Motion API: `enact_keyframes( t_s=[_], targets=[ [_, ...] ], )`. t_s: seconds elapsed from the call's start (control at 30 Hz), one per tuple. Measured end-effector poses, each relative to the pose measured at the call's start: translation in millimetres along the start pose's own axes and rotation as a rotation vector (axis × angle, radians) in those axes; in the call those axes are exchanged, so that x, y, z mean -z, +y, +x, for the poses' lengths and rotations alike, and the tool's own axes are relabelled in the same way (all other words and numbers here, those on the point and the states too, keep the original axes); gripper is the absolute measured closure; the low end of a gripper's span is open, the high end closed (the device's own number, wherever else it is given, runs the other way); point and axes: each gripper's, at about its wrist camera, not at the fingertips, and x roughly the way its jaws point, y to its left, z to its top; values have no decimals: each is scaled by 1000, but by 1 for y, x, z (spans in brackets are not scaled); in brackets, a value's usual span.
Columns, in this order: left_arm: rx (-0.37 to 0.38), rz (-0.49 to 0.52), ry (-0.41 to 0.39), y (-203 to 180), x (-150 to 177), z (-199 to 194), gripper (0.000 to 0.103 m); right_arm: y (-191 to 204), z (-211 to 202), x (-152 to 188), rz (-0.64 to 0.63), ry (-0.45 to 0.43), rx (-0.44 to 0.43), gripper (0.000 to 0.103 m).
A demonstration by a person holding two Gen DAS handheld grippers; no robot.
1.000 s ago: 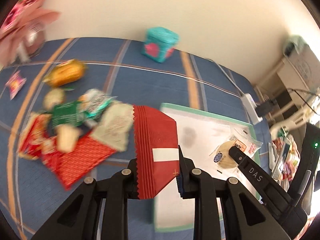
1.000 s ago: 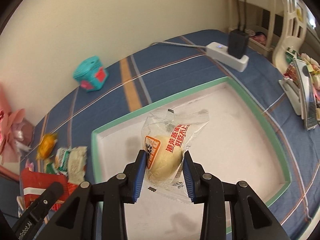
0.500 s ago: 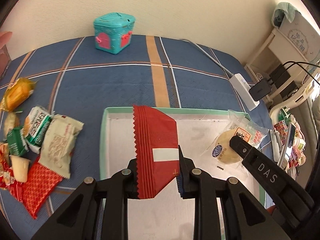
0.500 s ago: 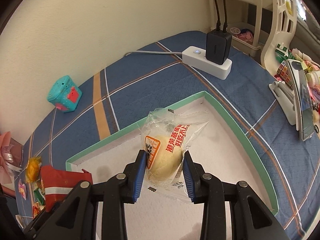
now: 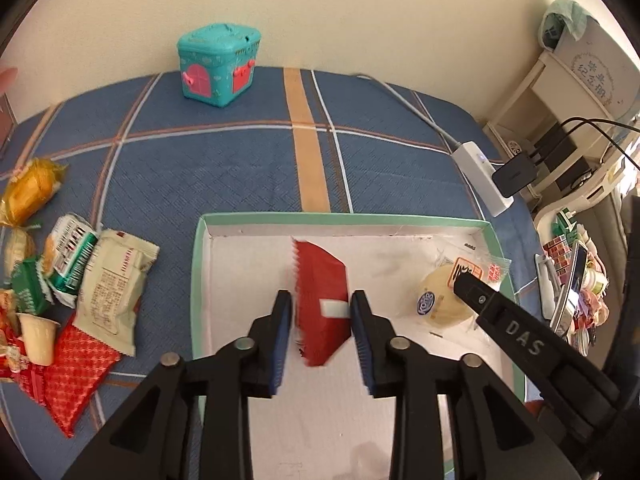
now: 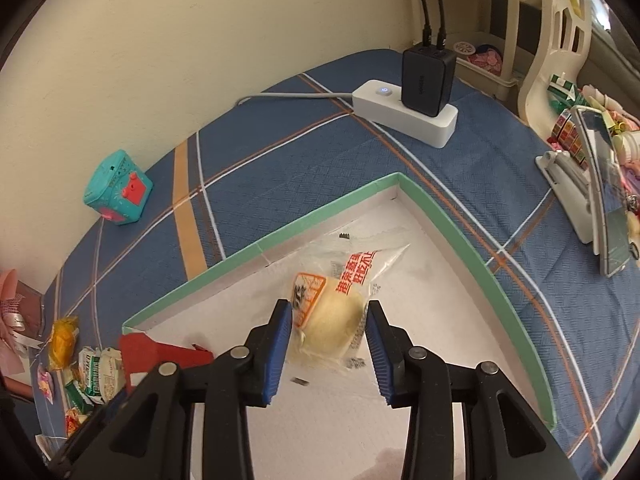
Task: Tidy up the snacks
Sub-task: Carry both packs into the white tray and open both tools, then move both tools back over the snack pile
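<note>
My left gripper (image 5: 322, 314) hangs over the white tray (image 5: 344, 218) with the green rim, jaws spread, and the red packet (image 5: 320, 300) sits between them. There's a sliver of gap on the left pad; on the right I can't tell whether the pad touches the wrapper. The packet is blurred at its lower end, above the tray floor.

Over on my right gripper (image 6: 329, 330), jaws apart too, with the bun in its clear wrapper (image 6: 332, 316) between the pads, near the tray's far corner. The wrapper's edge is close to both pads; I can't say whether it touches them.

From the left view, that same bun shows at the tray's right side, with the tip of my right gripper's finger in front of it.

Left of the tray, on the blue plaid cloth (image 5: 224, 168), the heap of loose snacks (image 5: 72, 280) lies waiting: a cream packet, a green-and-white one, a red checked one, and a yellow-wrapped one further back. A teal toy box (image 5: 218, 66) stands by the wall. A white power strip (image 6: 404, 112) with a black charger (image 6: 428, 78) plugged in sits beyond the tray's far corner.
</note>
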Motion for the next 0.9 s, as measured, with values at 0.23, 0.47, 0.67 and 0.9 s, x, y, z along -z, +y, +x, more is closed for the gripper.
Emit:
enact_keyframes(
  t_s=[0.23, 0.47, 0.67, 0.9],
  targets=[
    [-63, 0, -7, 2, 1, -20, 43, -6, -9, 0, -13, 12, -1, 43],
    [-91, -63, -10, 15, 7, -33, 30, -1, -21, 3, -55, -2, -17, 23],
    [-117, -145, -22, 39, 12, -39, 20, 4, -28, 7, -85, -2, -41, 5],
    [-206, -248, -5, 77, 20, -37, 7, 7, -35, 12, -98, -16, -52, 0]
  ],
)
